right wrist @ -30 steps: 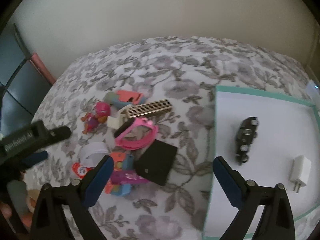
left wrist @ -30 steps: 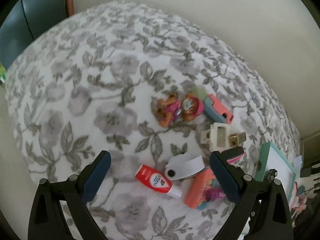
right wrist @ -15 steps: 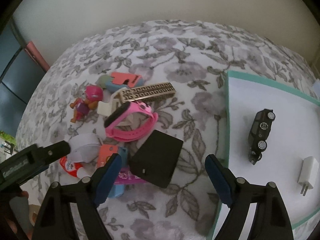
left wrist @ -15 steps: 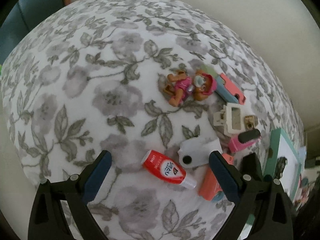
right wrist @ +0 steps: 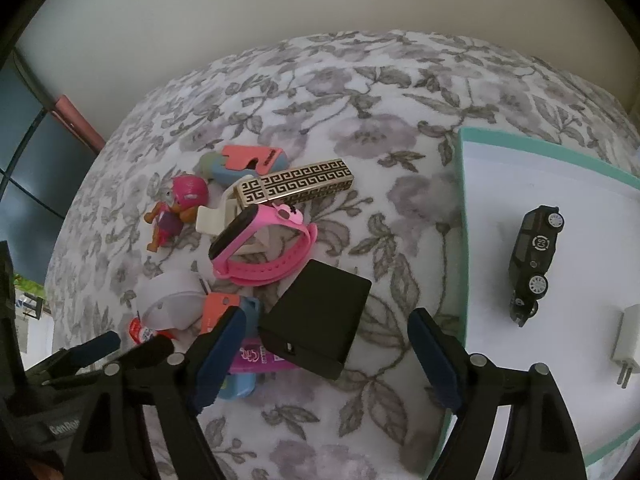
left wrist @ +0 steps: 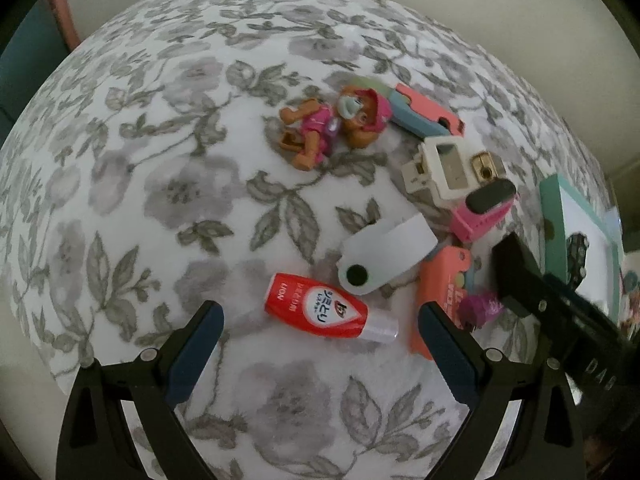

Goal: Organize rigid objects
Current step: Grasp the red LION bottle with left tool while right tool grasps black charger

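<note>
Right tongs (right wrist: 324, 348), closing around the black box (right wrist: 316, 314) without pinching yet, could snag the pink watch (right wrist: 264, 248); left tongs (left wrist: 320, 350), spread over the red bottle (left wrist: 320, 312), may roll it.

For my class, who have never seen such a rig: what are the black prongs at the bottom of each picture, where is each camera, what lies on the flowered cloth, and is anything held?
The prongs are two-finger grippers, one held in each of a person's hands; no robot arm is there. Each picture comes from a camera on a gripper, looking along its fingers.

The left gripper stands open above a red bottle. The right gripper is closing around a black box but is not yet pressing on it. Nothing is held.

On the cloth lie a toy figure, a pink watch and other small things. A toy car and a white plug lie in the tray.
</note>
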Demonstrator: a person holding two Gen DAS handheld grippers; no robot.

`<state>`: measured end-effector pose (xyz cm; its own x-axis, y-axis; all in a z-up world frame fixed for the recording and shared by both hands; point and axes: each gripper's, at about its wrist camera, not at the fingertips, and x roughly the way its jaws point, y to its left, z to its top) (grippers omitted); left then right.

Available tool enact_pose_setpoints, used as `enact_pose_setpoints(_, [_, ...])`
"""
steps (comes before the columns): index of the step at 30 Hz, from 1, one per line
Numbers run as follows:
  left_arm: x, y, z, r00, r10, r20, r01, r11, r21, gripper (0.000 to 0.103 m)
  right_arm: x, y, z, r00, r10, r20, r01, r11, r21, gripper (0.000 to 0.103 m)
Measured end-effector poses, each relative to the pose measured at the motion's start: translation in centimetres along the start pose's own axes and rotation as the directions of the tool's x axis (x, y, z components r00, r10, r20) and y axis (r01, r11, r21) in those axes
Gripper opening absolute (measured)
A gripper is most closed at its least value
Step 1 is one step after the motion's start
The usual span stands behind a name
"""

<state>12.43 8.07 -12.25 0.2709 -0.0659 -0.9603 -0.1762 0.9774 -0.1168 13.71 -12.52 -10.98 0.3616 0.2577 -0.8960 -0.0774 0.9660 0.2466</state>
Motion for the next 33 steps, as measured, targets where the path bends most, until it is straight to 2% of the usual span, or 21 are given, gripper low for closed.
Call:
enact_pose_setpoints(7, [1.0,-1.2,-0.2,1.000,0.003,-0.014,-0.001,0.995,0.102,0.098,0.8,-0.2,0.1,1.000,-0.001,-0.018,0.001,1.000,0.018,0.076])
enact_pose_setpoints(10, [1.6,-1.4,-0.1,0.999,0.034,-0.019,-0.031,0.989,0.142,0.098,1.0,-0.3,0.2,1.000,-0.002,-0.021,0.003,1.000,0.020,0.076])
enact_pose_setpoints(12, [2.0,-1.3,-0.3,0.998,0.053,-0.014,-0.051,0.987,0.153,0.098,1.2,-0.3,0.2,1.000,-0.005,-0.026,0.006,1.000,0.018,0.076])
enact_pose_setpoints(17, [2.3,-1.0,-0.3,0.999,0.043,-0.003,-0.042,0.986,0.159,0.098,1.7,0.3,0.3,0.999,-0.025,-0.030,0.025,1.000,-0.010,0.076])
enact_pose_setpoints(20, [2.6,-1.0,-0.2,0.999,0.036,0.003,-0.036,0.986,0.163,0.093,1.9,0.5,0.4,0.999,-0.035,-0.032,0.035,0.999,-0.022,0.076])
enact_pose_setpoints(22, [2.8,-1.1,0.0,0.999,0.047,0.010,-0.048,0.985,0.169,0.087,2.0,0.6,0.4,0.999,-0.041,-0.033,0.040,0.999,-0.027,0.071])
enact_pose_setpoints(26, [2.9,-1.5,0.2,0.998,0.054,0.017,-0.056,0.981,0.184,0.081,2.0,0.2,0.5,0.999,-0.030,-0.033,0.030,1.000,-0.001,0.063])
enact_pose_setpoints(27, [2.9,-1.8,0.2,0.998,0.053,0.019,-0.056,0.980,0.191,0.079,2.0,0.1,0.5,0.999,-0.021,-0.030,0.021,1.000,0.000,0.058])
enact_pose_setpoints(28, [3.0,-2.1,0.2,0.998,0.056,0.019,-0.059,0.979,0.197,0.079,2.0,0.1,0.5,0.999,-0.018,-0.032,0.018,1.000,0.003,0.054])
enact_pose_setpoints(32, [3.3,-2.6,0.4,0.998,0.062,0.025,-0.066,0.978,0.200,0.079,1.8,-0.1,0.4,0.999,-0.020,-0.035,0.021,1.000,0.016,0.048])
enact_pose_setpoints(33, [3.3,-2.6,0.4,0.998,0.062,0.025,-0.065,0.978,0.199,0.079,1.8,-0.3,0.4,0.999,-0.020,-0.036,0.021,1.000,0.023,0.043])
